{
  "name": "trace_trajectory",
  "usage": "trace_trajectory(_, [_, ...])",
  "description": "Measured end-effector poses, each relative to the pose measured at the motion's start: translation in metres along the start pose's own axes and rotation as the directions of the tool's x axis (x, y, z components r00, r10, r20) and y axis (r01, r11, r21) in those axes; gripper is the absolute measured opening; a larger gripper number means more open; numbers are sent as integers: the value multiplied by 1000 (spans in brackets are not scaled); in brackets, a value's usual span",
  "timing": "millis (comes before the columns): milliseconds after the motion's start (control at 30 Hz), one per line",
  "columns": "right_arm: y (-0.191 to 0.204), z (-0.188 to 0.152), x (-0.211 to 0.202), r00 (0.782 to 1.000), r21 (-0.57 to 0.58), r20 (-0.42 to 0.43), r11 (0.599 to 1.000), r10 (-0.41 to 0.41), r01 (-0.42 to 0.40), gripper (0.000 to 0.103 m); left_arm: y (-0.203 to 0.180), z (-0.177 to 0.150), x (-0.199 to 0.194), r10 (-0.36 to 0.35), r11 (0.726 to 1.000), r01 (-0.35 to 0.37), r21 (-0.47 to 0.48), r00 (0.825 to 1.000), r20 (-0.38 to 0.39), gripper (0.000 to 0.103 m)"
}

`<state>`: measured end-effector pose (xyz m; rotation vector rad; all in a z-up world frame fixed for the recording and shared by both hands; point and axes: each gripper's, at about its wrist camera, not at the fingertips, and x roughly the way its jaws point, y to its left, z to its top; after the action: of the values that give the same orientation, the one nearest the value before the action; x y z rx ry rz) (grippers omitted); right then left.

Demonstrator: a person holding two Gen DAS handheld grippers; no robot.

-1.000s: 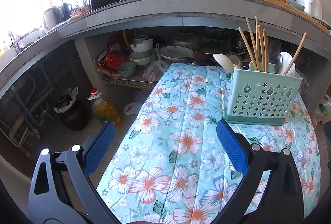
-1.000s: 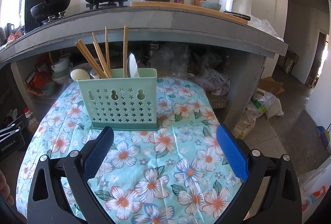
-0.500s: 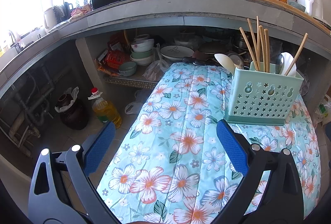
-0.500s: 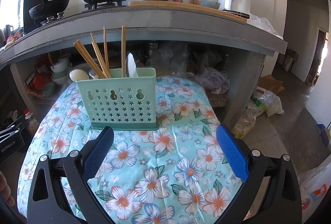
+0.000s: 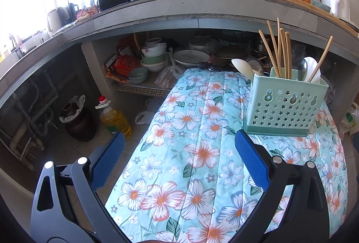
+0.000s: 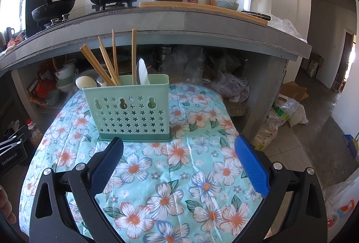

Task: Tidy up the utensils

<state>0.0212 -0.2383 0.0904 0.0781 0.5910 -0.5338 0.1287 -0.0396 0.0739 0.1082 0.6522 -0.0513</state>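
The left tool (image 5: 179, 148) hangs spread and empty over the floral-clothed surface (image 5: 190, 153), with the green utensil caddy (image 5: 285, 106) ahead to its right. The caddy already holds chopsticks (image 5: 280, 52) and spoons (image 5: 310, 67); judging by that, sorting them means pinching one shaft high, lifting straight. The right tool (image 6: 179, 151) hovers level, equally spread, squarely facing the caddy.
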Motion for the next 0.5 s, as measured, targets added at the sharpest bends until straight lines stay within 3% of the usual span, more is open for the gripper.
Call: trace_trajectory(500, [-1, 2, 0, 1000, 3, 2, 1000, 4, -4, 97, 0, 1, 0, -1, 1000, 1, -1, 1000, -1, 95])
